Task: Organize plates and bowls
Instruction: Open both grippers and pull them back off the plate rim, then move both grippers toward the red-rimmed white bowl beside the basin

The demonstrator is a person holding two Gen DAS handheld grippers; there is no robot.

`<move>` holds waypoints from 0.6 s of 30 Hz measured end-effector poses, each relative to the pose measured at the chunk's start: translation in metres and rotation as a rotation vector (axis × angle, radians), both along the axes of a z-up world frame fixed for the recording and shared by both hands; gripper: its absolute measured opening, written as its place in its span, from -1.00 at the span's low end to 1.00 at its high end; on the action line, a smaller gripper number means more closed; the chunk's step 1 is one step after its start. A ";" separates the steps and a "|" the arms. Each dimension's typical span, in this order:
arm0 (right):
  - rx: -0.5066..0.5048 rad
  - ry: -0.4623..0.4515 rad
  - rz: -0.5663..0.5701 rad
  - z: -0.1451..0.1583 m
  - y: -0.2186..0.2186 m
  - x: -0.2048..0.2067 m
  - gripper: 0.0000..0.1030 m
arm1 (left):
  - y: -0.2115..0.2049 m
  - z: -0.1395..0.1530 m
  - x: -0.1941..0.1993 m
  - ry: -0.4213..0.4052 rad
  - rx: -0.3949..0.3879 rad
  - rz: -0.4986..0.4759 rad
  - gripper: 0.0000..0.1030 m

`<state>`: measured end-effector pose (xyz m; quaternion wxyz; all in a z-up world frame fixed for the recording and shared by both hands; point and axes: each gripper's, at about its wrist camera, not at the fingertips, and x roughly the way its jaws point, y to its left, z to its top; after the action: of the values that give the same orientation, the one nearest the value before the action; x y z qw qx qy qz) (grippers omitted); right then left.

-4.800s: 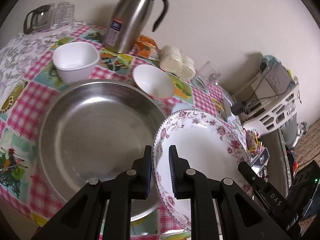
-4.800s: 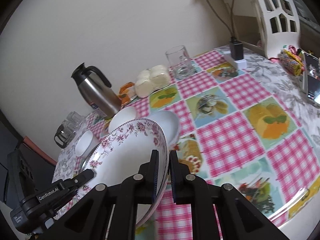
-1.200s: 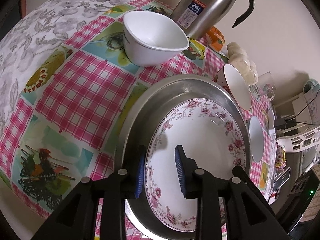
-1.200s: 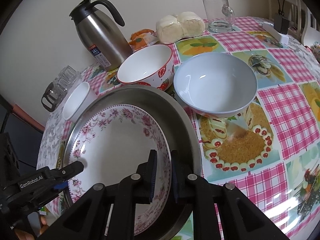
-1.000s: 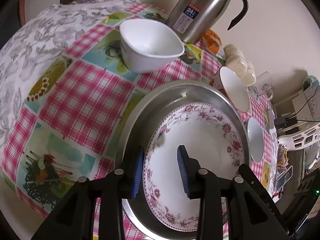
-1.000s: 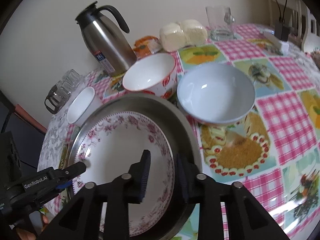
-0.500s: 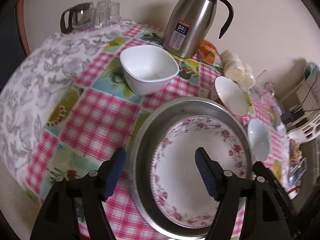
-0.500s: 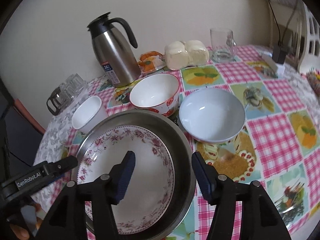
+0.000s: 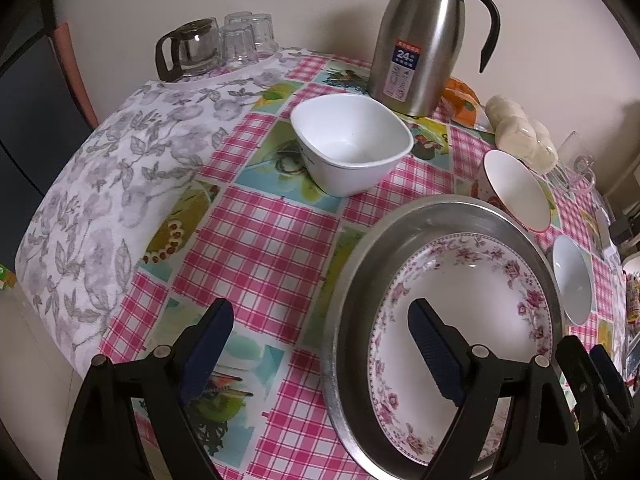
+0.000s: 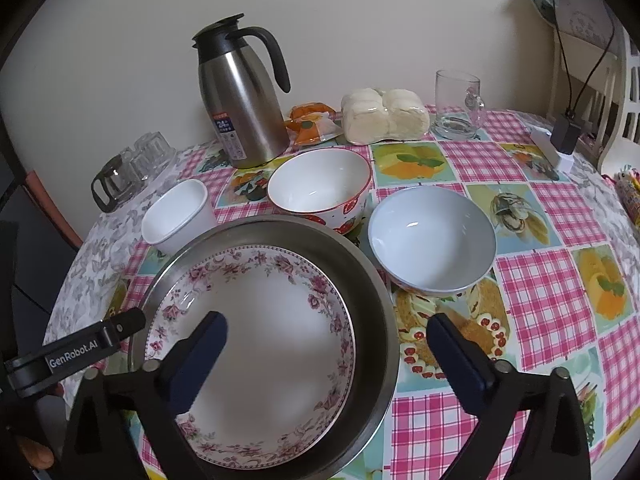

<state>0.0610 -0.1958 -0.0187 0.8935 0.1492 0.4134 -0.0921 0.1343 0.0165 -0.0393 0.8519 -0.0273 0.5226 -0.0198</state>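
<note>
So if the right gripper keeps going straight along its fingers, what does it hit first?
Probably the near right rim of the metal pan, with the flowered plate inside it just left of that line. The right gripper is opening with nothing between its jaws; depth is uncertain.

Two wrist fisheyes look steeply down on one checked table from opposite sides of the same dishes.

The left wrist view looks from the table's near-left edge, past its own fingers, toward the steel jug at the far wall; the floral plate in the steel pan sits close at lower right; the right wrist view looks from nearer the middle, with the floral plate close at lower left and the pale blue bowl at centre right; both share the plate, steel pan, steel jug, white square bowl and each other's gripper at the frame edge.
</note>
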 end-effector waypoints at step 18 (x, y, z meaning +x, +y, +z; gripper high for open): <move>-0.072 0.006 0.023 0.002 0.001 0.002 1.00 | -0.004 0.010 0.011 -0.047 -0.013 0.006 0.74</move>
<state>0.0631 -0.1949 -0.0163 0.8981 0.1121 0.4140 -0.0969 0.1452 0.0127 -0.0290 0.8638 -0.0338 0.5022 -0.0213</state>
